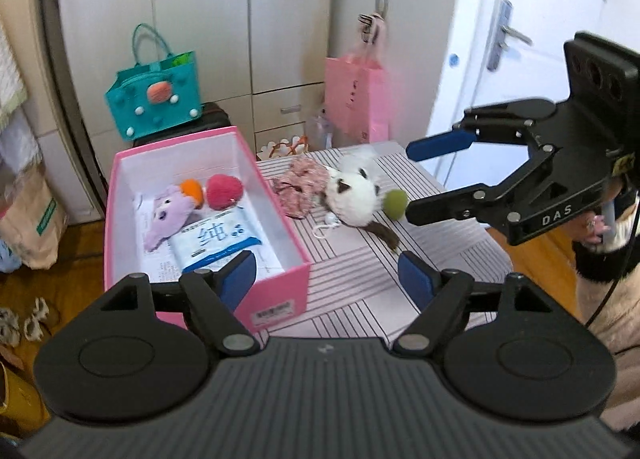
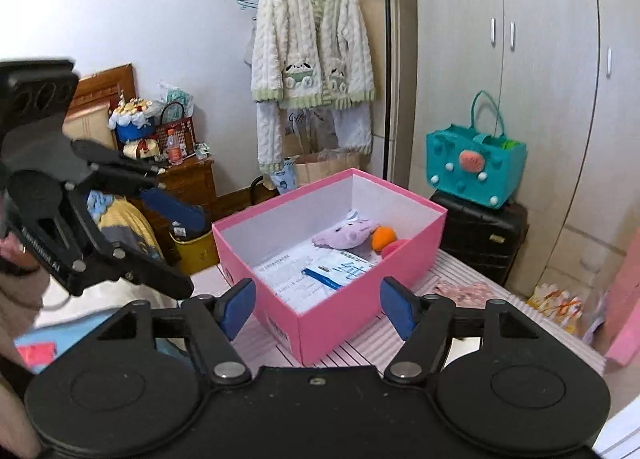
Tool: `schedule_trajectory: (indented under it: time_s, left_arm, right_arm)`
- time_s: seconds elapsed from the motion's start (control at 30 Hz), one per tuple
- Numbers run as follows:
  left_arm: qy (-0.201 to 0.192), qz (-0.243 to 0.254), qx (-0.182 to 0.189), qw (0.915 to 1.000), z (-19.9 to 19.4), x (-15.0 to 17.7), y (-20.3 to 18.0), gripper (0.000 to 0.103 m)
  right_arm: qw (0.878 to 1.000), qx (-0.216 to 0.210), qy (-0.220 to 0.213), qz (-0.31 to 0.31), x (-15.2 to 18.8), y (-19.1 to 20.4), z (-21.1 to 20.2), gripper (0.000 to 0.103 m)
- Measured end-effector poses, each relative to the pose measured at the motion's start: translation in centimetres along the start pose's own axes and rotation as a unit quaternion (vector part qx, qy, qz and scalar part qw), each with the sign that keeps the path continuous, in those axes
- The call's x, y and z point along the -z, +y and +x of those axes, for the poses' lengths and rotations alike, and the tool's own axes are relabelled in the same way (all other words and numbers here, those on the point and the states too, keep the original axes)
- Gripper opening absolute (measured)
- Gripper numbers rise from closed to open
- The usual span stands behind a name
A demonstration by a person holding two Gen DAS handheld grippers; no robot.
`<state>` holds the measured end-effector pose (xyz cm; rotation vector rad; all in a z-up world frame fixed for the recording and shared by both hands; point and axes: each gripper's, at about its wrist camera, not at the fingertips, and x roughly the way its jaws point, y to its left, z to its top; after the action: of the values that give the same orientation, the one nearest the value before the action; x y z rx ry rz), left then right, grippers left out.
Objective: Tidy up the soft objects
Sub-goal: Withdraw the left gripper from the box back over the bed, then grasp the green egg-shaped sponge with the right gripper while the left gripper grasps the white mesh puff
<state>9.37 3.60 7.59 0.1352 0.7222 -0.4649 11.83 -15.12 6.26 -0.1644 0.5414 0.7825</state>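
Left wrist view: I see the pink box [image 1: 208,271] on the striped bench [image 1: 440,271], its long axis running away from my camera. Inside lie a purple plush [image 1: 168,215], long axis slanting from near-left to far-right, an orange ball [image 1: 191,189] and a red ball [image 1: 224,189] at the far end, and a white-and-blue pack [image 1: 216,239] lying flat on printed paper.

Just right of the box, on the bench: a pink floral fabric piece [image 1: 298,191], then a white plush [image 1: 352,195] with a brown tail pointing toward my camera, and a green ball [image 1: 396,203] touching it.

My left hand-held gripper [image 1: 326,273] has its jaws well apart, nothing between the pads. My right hand-held gripper [image 1: 412,181] hovers beside the green ball, jaws spread, holding nothing.

Right wrist view: the right hand-held gripper's pads stand apart and bare in front of the box's near corner; the left one hangs off to the left, clear of the box.
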Motion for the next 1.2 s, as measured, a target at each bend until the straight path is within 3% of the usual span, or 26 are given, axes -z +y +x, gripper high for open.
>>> schedule_trajectory:
  time_s: [0.47,0.8,0.97,1.2]
  left_arm:
    - [0.029,0.037,0.059,0.9972,4.5,0.8,-4.6,0.078]
    - [0.035,0.025,0.071,0.9965,9.8,0.5,-5.3,0.078]
    - [0.033,0.005,0.057,0.9978,12.6,-0.5,-4.8,0.078]
    - [0.003,-0.017,0.007,0.9998,16.5,-2.8,-4.2,0.078]
  right_arm:
    - [0.997,0.067,0.001,0.044,6.9,-3.0,-4.2,0.076]
    - [0.993,0.092,-0.002,0.074,10.9,-7.5,-2.2,0.077]
    - [0.99,0.117,-0.013,0.081,12.8,-10.5,-0.2,0.077]
    - [0.988,0.135,-0.007,0.08,14.2,-13.9,2.6,0.077]
